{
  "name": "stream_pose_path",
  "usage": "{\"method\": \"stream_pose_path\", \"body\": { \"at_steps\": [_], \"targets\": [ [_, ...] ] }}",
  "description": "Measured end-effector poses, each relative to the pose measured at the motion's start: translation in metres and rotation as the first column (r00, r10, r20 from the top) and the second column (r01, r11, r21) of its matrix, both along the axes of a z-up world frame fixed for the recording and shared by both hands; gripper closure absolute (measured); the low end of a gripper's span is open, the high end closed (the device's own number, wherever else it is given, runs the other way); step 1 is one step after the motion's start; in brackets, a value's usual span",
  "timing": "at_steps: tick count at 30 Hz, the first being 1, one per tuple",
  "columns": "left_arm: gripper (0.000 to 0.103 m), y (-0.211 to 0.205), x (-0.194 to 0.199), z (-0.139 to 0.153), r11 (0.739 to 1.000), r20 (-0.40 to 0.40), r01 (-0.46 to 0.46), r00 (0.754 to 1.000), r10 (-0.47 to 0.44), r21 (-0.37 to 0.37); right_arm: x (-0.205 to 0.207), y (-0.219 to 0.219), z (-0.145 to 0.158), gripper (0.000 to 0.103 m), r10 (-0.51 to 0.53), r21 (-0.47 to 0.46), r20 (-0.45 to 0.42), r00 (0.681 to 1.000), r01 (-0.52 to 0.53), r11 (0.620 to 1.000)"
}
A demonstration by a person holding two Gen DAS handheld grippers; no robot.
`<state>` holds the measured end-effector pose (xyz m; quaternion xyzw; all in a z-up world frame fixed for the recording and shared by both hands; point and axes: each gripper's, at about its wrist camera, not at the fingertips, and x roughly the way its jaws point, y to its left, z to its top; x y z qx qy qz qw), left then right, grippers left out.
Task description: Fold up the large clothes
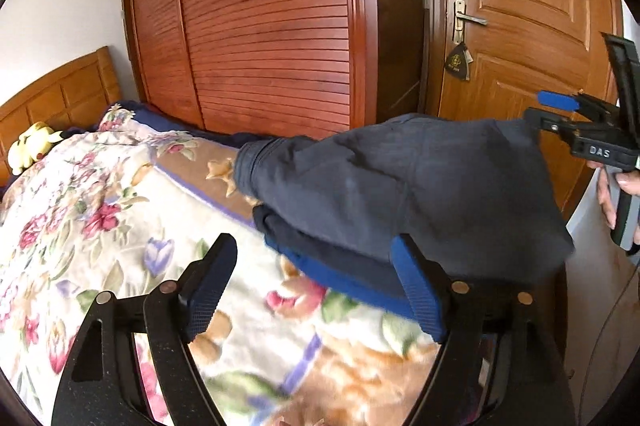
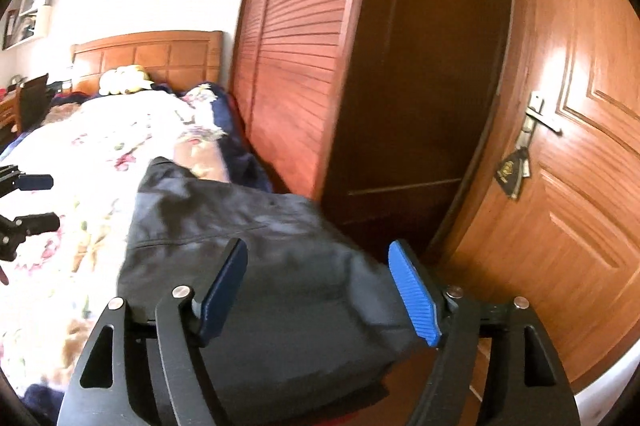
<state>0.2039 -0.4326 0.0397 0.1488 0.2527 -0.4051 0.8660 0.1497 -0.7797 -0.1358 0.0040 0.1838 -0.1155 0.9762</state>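
A dark navy garment (image 1: pixel 400 194) lies bunched at the near right edge of the bed, over a floral blanket (image 1: pixel 100 210). A blue lining or hem shows beneath it. My left gripper (image 1: pixel 316 290) is open, just in front of the garment, its right finger touching the cloth. My right gripper (image 2: pixel 320 290) is open, its fingers standing either side of the garment (image 2: pixel 256 258) without pinching it. The right gripper also shows in the left wrist view (image 1: pixel 560 110) at the garment's right end. The left gripper shows in the right wrist view (image 2: pixel 34 202) at far left.
A louvred wooden wardrobe (image 1: pixel 260 26) stands behind the bed. A wooden door (image 1: pixel 520 6) with a handle and hanging tag is to the right. A wooden headboard (image 1: pixel 60 94) and a yellow plush toy (image 1: pixel 32 146) are at the far end.
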Motion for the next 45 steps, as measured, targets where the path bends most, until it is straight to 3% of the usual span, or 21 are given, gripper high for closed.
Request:
{"method": "stream_pose_path", "body": {
  "at_steps": [13,22,37,45],
  "targets": [
    [0.022,0.1,-0.047,-0.01,0.992,-0.034,-0.118,0.993,0.116,-0.049,-0.032,0.077,-0.031,0.022,0.175,0.064,-0.027,0.984,-0.173,0.983],
    [0.022,0.191,-0.068,-0.034,0.964,-0.044,-0.26,0.965,0.258,-0.052,-0.033,0.145,-0.037,0.022,0.315,0.096,-0.011,0.949,-0.312,0.945],
    [0.022,0.324,-0.107,-0.061,0.856,-0.02,-0.514,0.857,0.514,-0.051,-0.044,0.247,-0.042,0.022,0.514,0.118,0.015,0.858,-0.512,0.851],
    [0.022,0.382,-0.129,-0.068,0.768,-0.03,-0.634,0.772,0.635,-0.085,-0.057,0.274,-0.043,0.022,0.567,0.127,0.032,0.823,-0.566,0.814]
  ]
}}
